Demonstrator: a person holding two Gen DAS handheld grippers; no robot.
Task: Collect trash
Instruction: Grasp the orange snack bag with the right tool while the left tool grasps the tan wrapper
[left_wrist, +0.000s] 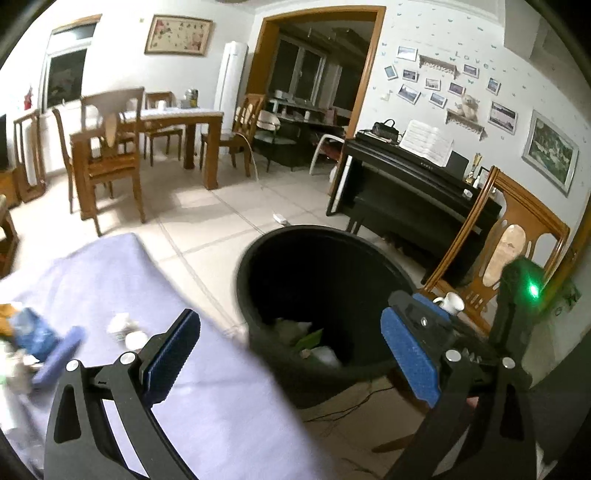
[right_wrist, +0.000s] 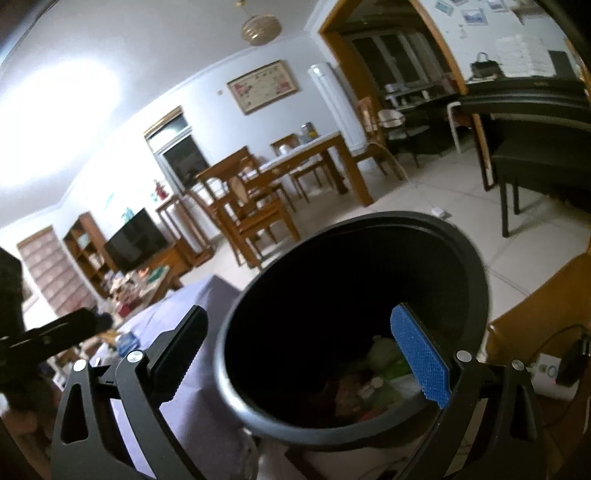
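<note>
Indoors, both tongs (left_wrist: 291, 350) (right_wrist: 301, 350) gape empty over black bin (left_wrist: 251, 295) beside lilac-clothed table (left_wrist: 221, 406).

"KAWAI" on black piano (left_wrist: 413, 184); "LOVE" letters on wall (left_wrist: 471, 61), faint.

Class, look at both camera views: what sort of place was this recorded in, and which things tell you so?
Most likely a home's combined living and dining room: a wooden dining table with matching chairs, a black upright digital piano with open sheet music, and a flat black television on a wooden stand.
</note>
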